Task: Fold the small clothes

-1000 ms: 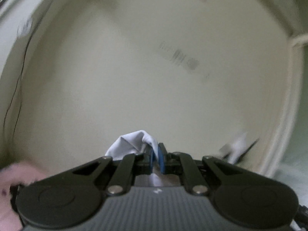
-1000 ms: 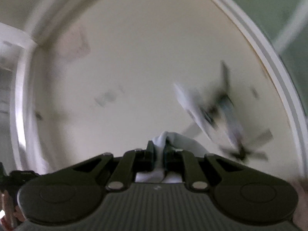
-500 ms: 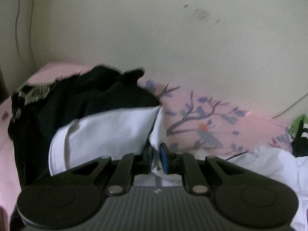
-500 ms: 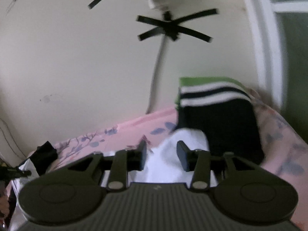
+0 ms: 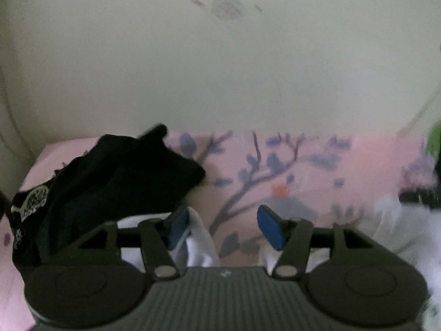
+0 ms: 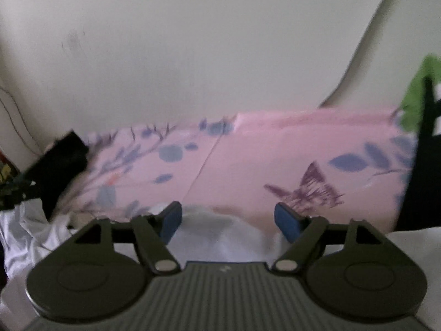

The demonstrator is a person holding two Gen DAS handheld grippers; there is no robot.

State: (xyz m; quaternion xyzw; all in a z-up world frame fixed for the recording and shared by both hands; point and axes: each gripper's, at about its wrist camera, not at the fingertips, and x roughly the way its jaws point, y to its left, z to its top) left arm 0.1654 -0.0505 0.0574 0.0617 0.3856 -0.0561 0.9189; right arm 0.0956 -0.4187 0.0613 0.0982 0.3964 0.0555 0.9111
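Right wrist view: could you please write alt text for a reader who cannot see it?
The right hand-held gripper has just been opening and stands wide apart over a white cloth garment, which lies loose between its blue pads on a pink floral bedsheet. A black garment with green and white stripes lies at the right edge, before a cream wall.

Your left matte-black plastic two-finger gripper [image 5: 223, 230] carries a ribbed dark-grey top plate with a tiny pale mark at its front edge. Two round black housings flank that plate, each with a shallow circular recess. Angled black link arms run forward from silver rivets, with triangular cut-outs beside them. The finger pads [image 5: 268, 230] are blue. Your right matte-black plastic two-finger gripper [image 6: 228, 222] shows the same build.
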